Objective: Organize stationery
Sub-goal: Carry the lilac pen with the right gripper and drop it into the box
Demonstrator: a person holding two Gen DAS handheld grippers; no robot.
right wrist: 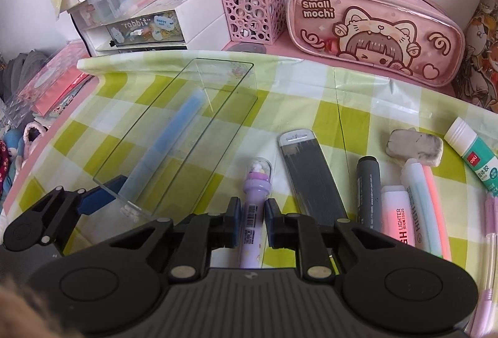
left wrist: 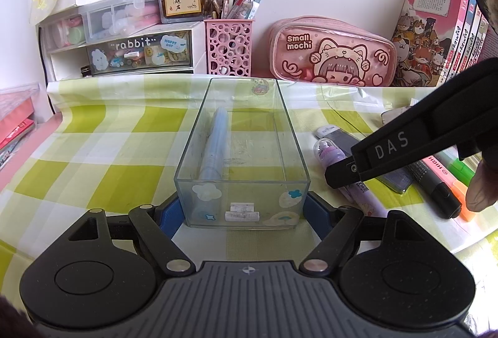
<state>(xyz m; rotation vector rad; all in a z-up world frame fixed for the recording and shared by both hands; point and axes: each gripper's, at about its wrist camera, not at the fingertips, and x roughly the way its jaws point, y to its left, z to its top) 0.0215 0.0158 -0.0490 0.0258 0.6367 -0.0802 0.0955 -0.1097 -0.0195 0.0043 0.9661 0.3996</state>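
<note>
Jaws of the right gripper [right wrist: 252, 221] clamp the purple pen [right wrist: 256, 207]; left gripper [left wrist: 242, 213] clamps the clear box [left wrist: 242, 151].

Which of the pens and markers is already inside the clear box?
Only the blue pen lies in the clear box, along its left wall. The purple pen, grey marker and highlighters are on the checked cloth beside it.

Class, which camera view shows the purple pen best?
The right wrist view: the purple pen lies between the right claw's fingers, domed cap and barcode visible. In the left wrist view the claw's black arm crosses and partly hides it.
</note>
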